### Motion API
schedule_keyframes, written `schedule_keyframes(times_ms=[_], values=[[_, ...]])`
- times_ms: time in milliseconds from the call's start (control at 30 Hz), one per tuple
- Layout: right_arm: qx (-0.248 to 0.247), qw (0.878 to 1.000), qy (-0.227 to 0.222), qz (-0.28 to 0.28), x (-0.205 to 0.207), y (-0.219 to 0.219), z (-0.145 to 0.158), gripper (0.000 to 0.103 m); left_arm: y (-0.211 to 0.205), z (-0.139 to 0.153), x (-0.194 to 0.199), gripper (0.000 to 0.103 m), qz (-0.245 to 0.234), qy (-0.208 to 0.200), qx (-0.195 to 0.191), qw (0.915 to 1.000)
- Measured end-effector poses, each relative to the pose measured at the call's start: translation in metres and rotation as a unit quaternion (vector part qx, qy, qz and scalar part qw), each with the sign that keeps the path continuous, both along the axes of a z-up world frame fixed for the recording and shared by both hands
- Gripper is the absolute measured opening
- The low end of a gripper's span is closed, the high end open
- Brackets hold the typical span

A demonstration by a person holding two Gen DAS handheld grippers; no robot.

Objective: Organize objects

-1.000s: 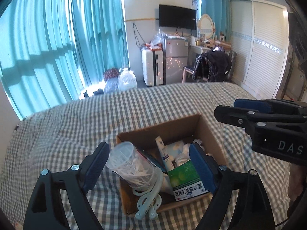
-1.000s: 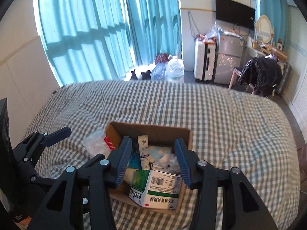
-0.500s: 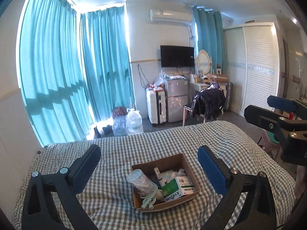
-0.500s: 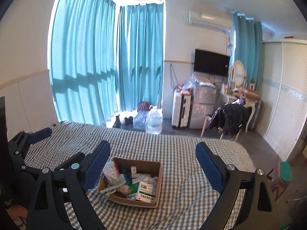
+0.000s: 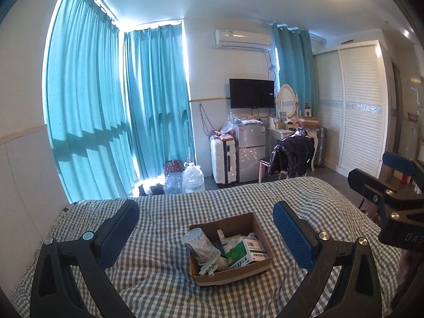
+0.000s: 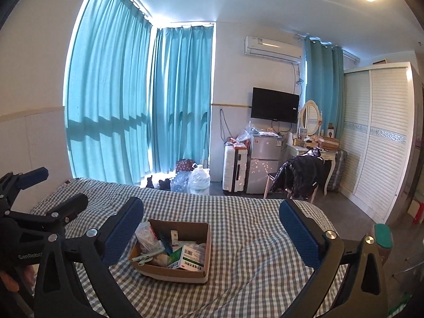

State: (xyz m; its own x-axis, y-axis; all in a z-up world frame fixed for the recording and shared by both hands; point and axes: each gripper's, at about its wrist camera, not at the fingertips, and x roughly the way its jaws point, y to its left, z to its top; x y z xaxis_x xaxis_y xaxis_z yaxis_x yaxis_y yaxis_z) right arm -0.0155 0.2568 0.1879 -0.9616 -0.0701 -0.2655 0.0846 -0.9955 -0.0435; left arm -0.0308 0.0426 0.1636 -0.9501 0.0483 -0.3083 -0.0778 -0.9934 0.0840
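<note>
Cardboard box (image 5: 230, 249) crammed, both grippers (image 5: 205, 234) (image 6: 212, 232) splayed empty, well back; perhaps toppling the clear cup (image 5: 200, 243) when reaching in.

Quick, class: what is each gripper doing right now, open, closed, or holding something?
Left gripper: open, holding nothing, above the cardboard box.
Right gripper: open, holding nothing.
</note>
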Motion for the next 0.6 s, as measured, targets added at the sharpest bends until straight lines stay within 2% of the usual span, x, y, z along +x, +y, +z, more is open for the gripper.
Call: schedule_keyframes(times_ms=[233,433,600], values=[[-0.007,1.0,-0.002,-0.015,-0.004,0.002,-0.05,0.103,-0.001,-0.032,0.009,0.103,0.023,0.013,0.002,0.9997],[0.009,0.999,-0.015,-0.029,-0.013,-0.001,-0.095,0.103,-0.002,-0.068,0.006,0.103,0.028,-0.003,0.01,0.9996],[-0.001,0.999,-0.035,-0.035,-0.018,0.005,-0.127,0.103,-0.002,-0.097,0.005,0.103,0.041,-0.016,0.002,0.999]])
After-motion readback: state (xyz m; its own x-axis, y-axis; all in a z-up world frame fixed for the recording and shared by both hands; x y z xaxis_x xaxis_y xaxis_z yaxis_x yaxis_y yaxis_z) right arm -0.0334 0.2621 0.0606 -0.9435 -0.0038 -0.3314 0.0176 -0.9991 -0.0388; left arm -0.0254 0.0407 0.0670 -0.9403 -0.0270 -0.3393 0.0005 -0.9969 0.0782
